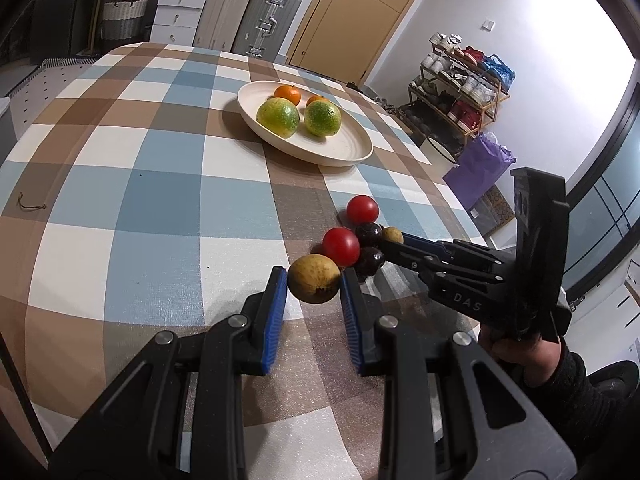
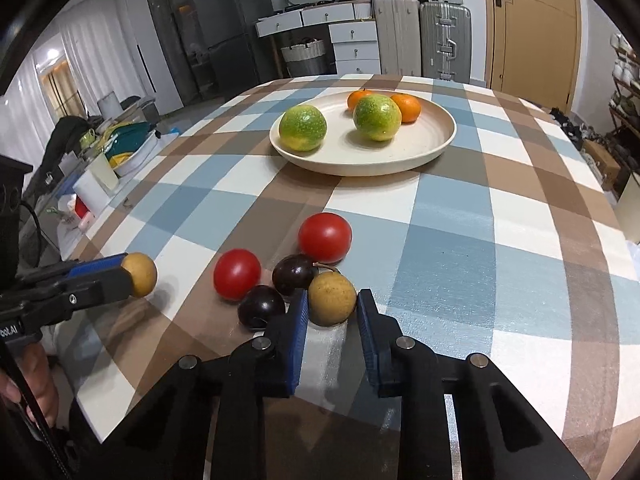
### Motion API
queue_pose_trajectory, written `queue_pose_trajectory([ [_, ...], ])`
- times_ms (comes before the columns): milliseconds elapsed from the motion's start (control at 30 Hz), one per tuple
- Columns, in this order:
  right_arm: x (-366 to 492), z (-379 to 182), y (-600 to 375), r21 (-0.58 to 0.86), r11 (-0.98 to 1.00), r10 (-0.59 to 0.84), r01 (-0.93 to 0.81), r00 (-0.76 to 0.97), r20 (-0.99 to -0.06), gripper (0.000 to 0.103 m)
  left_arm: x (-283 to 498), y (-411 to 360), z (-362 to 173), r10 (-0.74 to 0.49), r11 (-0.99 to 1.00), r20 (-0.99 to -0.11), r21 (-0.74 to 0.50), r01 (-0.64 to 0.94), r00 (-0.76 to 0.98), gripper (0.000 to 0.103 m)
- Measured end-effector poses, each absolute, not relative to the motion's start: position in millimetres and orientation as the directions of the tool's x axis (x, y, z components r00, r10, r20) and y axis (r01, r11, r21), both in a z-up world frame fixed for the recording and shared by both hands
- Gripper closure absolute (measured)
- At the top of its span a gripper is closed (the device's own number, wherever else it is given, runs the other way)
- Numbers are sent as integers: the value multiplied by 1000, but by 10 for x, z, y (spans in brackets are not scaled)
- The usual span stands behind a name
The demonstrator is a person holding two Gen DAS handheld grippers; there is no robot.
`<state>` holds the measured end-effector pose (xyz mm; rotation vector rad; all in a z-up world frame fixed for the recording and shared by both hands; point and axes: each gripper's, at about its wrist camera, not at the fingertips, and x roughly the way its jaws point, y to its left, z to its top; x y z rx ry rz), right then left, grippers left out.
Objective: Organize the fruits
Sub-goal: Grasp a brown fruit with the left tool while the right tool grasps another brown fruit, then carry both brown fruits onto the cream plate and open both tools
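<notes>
My left gripper [image 1: 314, 280] is shut on a yellow-brown round fruit [image 1: 314, 286] just above the checked tablecloth. My right gripper [image 2: 333, 299] is shut on a second, similar brown fruit [image 2: 332, 300], which rests on the cloth. Between the two lie two red tomatoes [image 2: 325, 238] [image 2: 237, 274] and two dark plums [image 2: 294, 274] [image 2: 261, 306], bunched close together. Farther back, a cream plate [image 2: 400, 152] holds two green citrus fruits [image 2: 303, 128] and two small oranges [image 2: 406, 107]. In the left wrist view the right gripper [image 1: 390, 240] comes in from the right.
The table edge [image 1: 452, 196] runs close to the right of the fruit cluster. A hand [image 1: 516, 354] grips the right tool. Off the table's left side stands a low surface with cluttered items [image 2: 112, 160]. Suitcases [image 2: 444, 40] and drawers stand behind the table.
</notes>
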<state>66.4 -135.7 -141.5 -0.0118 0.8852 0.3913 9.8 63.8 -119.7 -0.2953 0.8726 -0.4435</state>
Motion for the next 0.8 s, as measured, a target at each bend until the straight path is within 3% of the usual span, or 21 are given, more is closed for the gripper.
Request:
queue_pose_trajectory([
  [800,631,-1114,-1559,288,891,451,-352,603,-658,78,373,579,-1041,-457,888,-675,-382,256,579,79],
])
